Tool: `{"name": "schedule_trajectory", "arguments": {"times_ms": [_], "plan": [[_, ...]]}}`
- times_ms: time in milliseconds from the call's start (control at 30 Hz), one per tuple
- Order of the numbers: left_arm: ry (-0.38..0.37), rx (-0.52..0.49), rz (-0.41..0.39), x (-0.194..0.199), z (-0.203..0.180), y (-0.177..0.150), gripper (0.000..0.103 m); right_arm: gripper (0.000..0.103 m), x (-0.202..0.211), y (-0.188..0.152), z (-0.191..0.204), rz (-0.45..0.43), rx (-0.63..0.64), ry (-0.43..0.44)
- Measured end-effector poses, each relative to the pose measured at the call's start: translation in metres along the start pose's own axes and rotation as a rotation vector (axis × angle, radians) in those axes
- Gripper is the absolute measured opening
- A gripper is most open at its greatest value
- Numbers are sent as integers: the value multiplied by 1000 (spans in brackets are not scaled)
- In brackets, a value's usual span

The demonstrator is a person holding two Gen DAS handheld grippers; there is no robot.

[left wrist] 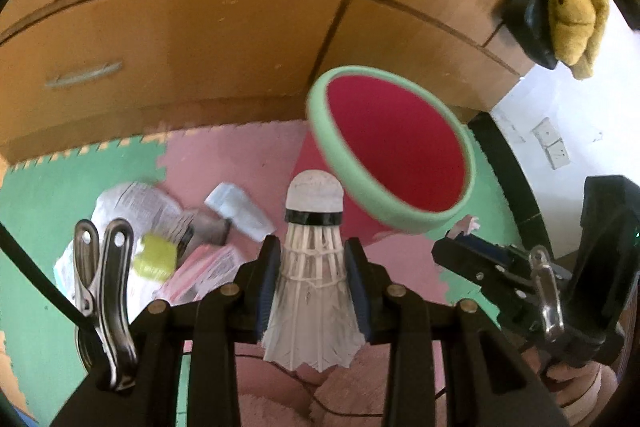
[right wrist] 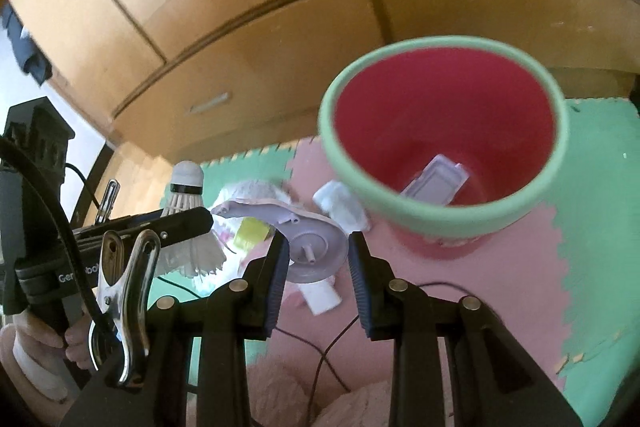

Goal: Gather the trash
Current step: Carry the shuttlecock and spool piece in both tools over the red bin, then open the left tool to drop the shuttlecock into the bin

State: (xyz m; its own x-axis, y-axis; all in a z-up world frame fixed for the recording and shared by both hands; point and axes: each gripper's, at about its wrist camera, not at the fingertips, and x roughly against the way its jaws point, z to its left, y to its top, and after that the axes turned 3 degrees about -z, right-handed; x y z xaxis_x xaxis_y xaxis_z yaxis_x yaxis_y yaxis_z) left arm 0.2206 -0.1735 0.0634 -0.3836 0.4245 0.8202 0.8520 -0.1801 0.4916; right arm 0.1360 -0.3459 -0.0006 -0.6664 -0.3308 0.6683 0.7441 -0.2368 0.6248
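Left wrist view: left gripper (left wrist: 312, 267) jaws clamp a white feathered shuttlecock (left wrist: 314, 291); right gripper (right wrist: 318, 267) jaws grip pale plastic disc (right wrist: 316, 251)

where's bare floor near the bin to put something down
Bare mat lies right of the red bin, on the green tiles, and on the pink tile in front of it, crossed only by a thin cable. Left of the bin it is crowded: crumpled papers, a yellow piece and a white packet.

One shuttlecock (left wrist: 312, 259), one red bin (right wrist: 444, 147), one pale plastic part (right wrist: 316, 247), two metal clips (left wrist: 106, 303).
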Motion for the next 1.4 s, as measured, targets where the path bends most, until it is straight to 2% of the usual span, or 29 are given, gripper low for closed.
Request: {"name": "schedule_trajectory", "arguments": {"times_ms": [233, 567, 833, 1167, 1400], "plan": [[-33, -58, -9, -17, -36, 33, 35, 31, 16, 14, -26, -74, -54, -38], [-56, -92, 19, -71, -71, 63, 35, 31, 17, 31, -61, -125, -118, -103], [-52, -127, 42, -105, -85, 63, 35, 31, 11, 34, -78, -125, -152, -118], [-50, -99, 43, -115, -79, 58, 37, 31, 4, 31, -85, -109, -168, -118], [-45, -87, 39, -113, -75, 58, 46, 31, -1, 29, -88, -101, -177, -125]]}}
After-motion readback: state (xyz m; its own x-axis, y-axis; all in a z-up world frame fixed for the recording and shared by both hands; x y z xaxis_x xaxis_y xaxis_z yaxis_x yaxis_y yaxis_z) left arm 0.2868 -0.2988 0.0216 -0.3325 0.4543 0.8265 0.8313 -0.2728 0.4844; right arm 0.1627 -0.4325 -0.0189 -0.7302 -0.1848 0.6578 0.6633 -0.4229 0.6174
